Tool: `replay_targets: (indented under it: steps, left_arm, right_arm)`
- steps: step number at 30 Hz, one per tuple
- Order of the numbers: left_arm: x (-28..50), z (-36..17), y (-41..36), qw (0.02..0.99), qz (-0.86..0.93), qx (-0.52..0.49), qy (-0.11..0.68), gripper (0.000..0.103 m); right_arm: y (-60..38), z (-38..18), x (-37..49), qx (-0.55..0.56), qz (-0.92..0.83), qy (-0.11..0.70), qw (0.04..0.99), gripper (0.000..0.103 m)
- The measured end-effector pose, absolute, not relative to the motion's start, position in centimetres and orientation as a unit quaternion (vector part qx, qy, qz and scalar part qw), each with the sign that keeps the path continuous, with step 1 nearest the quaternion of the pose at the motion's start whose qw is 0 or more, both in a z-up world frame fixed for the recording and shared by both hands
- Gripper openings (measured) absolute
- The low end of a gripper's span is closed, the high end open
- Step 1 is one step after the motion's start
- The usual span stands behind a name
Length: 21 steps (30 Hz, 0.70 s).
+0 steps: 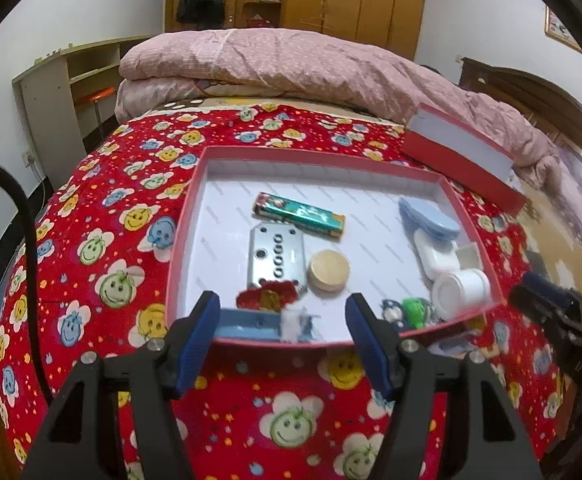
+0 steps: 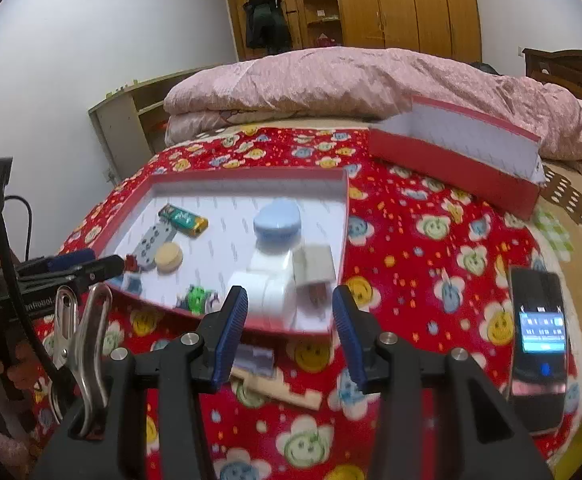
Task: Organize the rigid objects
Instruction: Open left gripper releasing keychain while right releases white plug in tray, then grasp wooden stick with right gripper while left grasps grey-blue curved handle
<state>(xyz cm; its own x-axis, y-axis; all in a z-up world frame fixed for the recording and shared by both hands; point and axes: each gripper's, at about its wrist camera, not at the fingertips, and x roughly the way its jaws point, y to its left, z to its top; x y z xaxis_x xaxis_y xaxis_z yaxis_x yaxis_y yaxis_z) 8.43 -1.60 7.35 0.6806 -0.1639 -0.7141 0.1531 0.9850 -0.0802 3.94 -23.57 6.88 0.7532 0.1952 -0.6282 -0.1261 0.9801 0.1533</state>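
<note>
Most items already in red box (image 1: pixel 187 216); both tongs empty, left gripper (image 1: pixel 283 316) wide apart, right gripper (image 2: pixel 289 306) half open; next, wooden block (image 2: pixel 279 390) outside box's near edge needs grasping

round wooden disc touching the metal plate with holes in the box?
Apart. The left wrist view shows a thin strip of white box floor between the wooden disc and the metal plate.

I saw the bed (image 1: pixel 91 216) under its red smiley-flower blanket (image 2: pixel 411 248), carrying the open red box (image 1: pixel 187 216), its lid (image 2: pixel 451 160) farther back, a phone (image 2: pixel 539 344) at the right, a pale wooden block (image 2: pixel 287 392) up front, and the folded pink quilt (image 1: pixel 275 64) behind.
</note>
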Motion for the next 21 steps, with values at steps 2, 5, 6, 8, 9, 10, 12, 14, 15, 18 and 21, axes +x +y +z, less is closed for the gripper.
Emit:
replay_targets:
  steps: [2,5,6,8,9,10,12,14,15,18,21]
  left_arm:
    - [7.9,7.5,-1.9,0.917,-0.092,-0.002,0.388,0.069]
    - [7.1,7.6,-2.4,0.916,-0.102,0.002,0.388,0.069]
    - [6.8,7.5,-2.6,0.916,-0.106,0.003,0.388,0.069]
    - [6.3,7.4,-3.1,0.914,-0.114,0.006,0.389,0.069]
    - [6.0,7.4,-3.4,0.914,-0.118,0.009,0.389,0.069]
    - [5.8,7.3,-3.7,0.913,-0.122,0.012,0.389,0.069]
    - [5.5,7.2,-4.2,0.912,-0.128,0.017,0.391,0.069]
    - [5.4,7.0,-4.5,0.91,-0.13,0.019,0.392,0.069]
    - [5.3,6.9,-4.6,0.91,-0.131,0.019,0.394,0.069]
    - [5.1,6.7,-4.8,0.908,-0.132,0.018,0.398,0.069]
    - [5.0,6.3,-4.8,0.906,-0.129,0.02,0.402,0.069]
  right_arm:
    - [-23.7,6.6,3.3,0.048,0.085,0.346,0.933,0.045]
    - [-23.8,6.1,2.4,0.043,0.083,0.354,0.931,0.045]
    - [-23.8,5.9,2.1,0.042,0.083,0.357,0.93,0.045]
    - [-23.9,5.4,1.6,0.041,0.084,0.363,0.927,0.045]
    - [-24.0,5.2,1.4,0.04,0.085,0.367,0.926,0.045]
    - [-24.0,4.9,1.1,0.036,0.087,0.372,0.924,0.045]
    - [-23.8,4.4,1.0,0.023,0.09,0.38,0.92,0.045]
    - [-23.4,3.9,1.0,-0.002,0.093,0.388,0.917,0.045]
    - [-23.2,3.6,1.1,-0.016,0.096,0.391,0.915,0.046]
    - [-22.5,2.8,1.7,-0.062,0.104,0.399,0.909,0.047]
    - [-21.8,2.0,2.5,-0.096,0.115,0.408,0.901,0.047]
